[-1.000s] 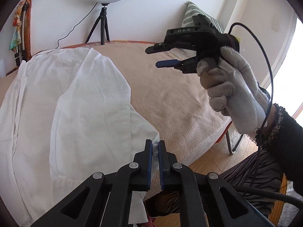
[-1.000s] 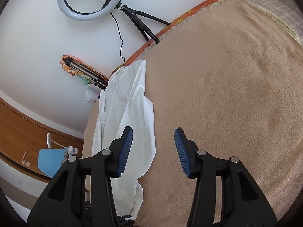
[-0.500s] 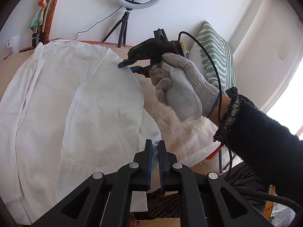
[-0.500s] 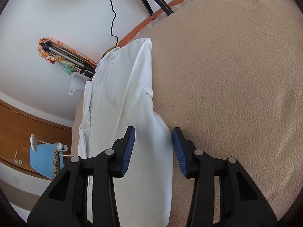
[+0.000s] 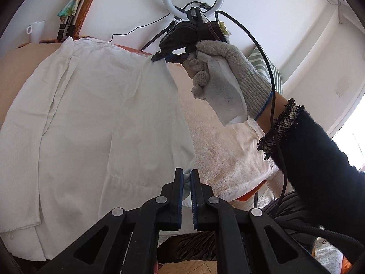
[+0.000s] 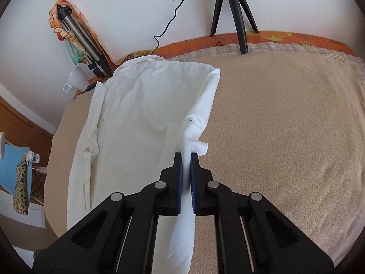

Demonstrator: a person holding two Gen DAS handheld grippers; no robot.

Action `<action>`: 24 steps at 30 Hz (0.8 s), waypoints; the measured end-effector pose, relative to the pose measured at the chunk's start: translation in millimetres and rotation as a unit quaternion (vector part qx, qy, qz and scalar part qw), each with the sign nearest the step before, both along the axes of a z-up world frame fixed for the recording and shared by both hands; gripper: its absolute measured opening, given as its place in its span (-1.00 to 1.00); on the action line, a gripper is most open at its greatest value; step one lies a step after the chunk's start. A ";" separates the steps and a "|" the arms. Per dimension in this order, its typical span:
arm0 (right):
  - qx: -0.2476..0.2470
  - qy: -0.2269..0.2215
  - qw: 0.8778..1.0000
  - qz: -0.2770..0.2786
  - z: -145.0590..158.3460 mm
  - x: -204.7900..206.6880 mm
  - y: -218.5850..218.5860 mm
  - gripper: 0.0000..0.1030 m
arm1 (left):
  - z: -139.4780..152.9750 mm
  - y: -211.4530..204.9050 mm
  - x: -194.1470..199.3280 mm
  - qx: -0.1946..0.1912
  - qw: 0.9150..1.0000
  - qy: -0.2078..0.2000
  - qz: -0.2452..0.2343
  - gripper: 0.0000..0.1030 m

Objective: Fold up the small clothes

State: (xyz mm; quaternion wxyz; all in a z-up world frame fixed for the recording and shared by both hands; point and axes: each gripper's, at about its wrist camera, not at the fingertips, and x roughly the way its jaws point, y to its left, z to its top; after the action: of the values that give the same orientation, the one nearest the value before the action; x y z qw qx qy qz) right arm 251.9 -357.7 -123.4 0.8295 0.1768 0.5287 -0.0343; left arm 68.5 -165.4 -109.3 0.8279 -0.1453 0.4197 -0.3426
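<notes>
Beige blanket (image 6: 285, 125), white shirt's (image 5: 102, 125) hem cropped

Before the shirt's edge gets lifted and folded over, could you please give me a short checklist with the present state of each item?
1. Left gripper shut on the white shirt near edge: ok.
2. Right gripper has cloth between its pads: ok, pinching the far edge.
3. Both grips on the same side edge: ok.
4. Blanket beside the shirt free of objects: ok.
5. Cable clear of the cloth: ok.
6. How many layers each grip holds: cannot tell.
</notes>
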 end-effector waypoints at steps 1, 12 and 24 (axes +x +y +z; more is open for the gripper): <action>-0.004 -0.001 1.000 0.007 1.2 5.1 7.9 -0.85 | -0.3 5.7 0.1 -0.003 1.000 0.002 0.006 -0.94; -0.023 0.012 0.997 0.076 -17.0 47.5 87.2 -0.86 | -11.3 60.3 -1.0 0.012 0.998 0.018 0.050 -0.94; -0.027 0.035 0.992 0.121 -54.8 72.4 135.0 -0.83 | -30.1 88.0 0.7 0.036 0.995 0.043 0.084 -0.94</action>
State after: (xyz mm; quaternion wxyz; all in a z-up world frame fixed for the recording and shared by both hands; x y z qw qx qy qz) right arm 324.3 -222.8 -178.2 0.8127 0.0877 0.5741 0.0462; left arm 69.2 -77.4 -139.4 0.8398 -0.1644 0.4531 -0.2498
